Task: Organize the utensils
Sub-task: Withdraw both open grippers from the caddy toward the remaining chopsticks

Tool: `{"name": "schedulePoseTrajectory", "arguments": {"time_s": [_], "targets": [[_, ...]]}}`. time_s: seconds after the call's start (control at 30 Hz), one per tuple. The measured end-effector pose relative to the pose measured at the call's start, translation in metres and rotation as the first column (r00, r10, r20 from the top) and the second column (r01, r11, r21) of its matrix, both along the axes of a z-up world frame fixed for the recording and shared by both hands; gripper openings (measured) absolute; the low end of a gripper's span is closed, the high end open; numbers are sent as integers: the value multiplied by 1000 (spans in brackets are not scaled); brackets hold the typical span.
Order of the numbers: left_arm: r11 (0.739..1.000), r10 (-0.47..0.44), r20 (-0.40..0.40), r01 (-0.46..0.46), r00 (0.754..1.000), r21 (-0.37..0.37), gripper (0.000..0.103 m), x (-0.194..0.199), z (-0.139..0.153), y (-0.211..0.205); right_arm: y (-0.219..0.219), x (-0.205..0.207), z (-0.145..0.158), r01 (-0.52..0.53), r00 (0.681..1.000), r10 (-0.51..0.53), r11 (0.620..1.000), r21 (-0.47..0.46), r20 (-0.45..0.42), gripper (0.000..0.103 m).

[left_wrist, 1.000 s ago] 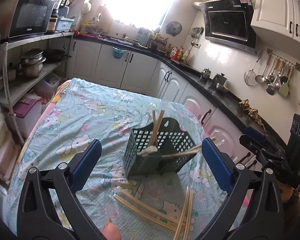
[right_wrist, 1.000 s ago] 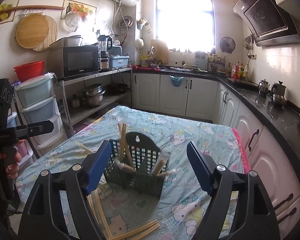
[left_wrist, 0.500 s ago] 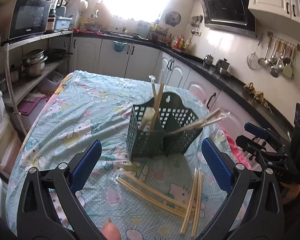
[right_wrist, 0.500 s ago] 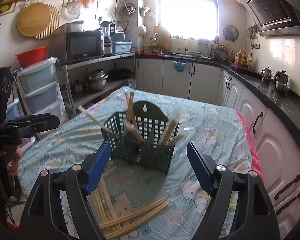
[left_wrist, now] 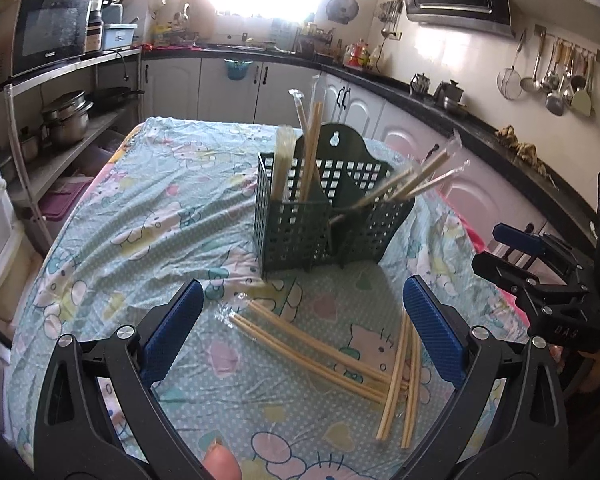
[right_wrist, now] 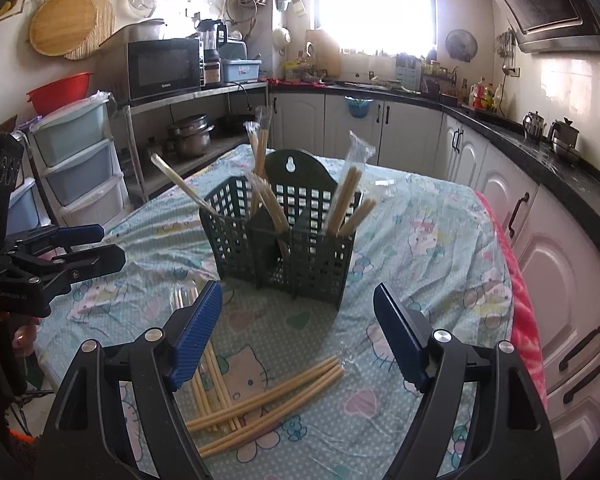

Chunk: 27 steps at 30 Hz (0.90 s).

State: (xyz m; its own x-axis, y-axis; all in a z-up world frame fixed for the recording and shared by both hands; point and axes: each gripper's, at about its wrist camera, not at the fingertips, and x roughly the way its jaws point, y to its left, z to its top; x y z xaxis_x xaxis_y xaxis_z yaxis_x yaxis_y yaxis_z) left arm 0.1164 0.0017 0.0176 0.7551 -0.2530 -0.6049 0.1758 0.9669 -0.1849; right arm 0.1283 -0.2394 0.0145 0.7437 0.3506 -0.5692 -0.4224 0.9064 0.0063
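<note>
A dark green slotted utensil caddy (left_wrist: 320,216) stands on the table with several wrapped chopsticks upright or leaning in its compartments; it also shows in the right wrist view (right_wrist: 284,240). Loose chopsticks (left_wrist: 324,350) lie on the cloth in front of it, also in the right wrist view (right_wrist: 268,400). My left gripper (left_wrist: 300,332) is open and empty, low over the loose chopsticks. My right gripper (right_wrist: 298,340) is open and empty, just in front of the caddy. Each gripper shows in the other's view, the right one (left_wrist: 540,272) and the left one (right_wrist: 52,256).
The table wears a Hello Kitty cloth (left_wrist: 140,220). Cabinets and a black counter (right_wrist: 540,160) run along the right and back. A metal shelf with pots and a microwave (right_wrist: 164,64) and plastic drawers (right_wrist: 76,160) stand at the left.
Both grippers have come lower and nearer to the table; the caddy and loose chopsticks look larger. Both stay open and empty.
</note>
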Motion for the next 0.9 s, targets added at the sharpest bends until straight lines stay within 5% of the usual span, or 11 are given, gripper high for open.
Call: {"name": "schedulePoseTrajectory", "arguments": {"time_s": [0.9], "targets": [[999,17,-176,-9,984,47,92,16,-72,-6,-11,15,-72,55,985,-65,996,-65,-160,76]]}}
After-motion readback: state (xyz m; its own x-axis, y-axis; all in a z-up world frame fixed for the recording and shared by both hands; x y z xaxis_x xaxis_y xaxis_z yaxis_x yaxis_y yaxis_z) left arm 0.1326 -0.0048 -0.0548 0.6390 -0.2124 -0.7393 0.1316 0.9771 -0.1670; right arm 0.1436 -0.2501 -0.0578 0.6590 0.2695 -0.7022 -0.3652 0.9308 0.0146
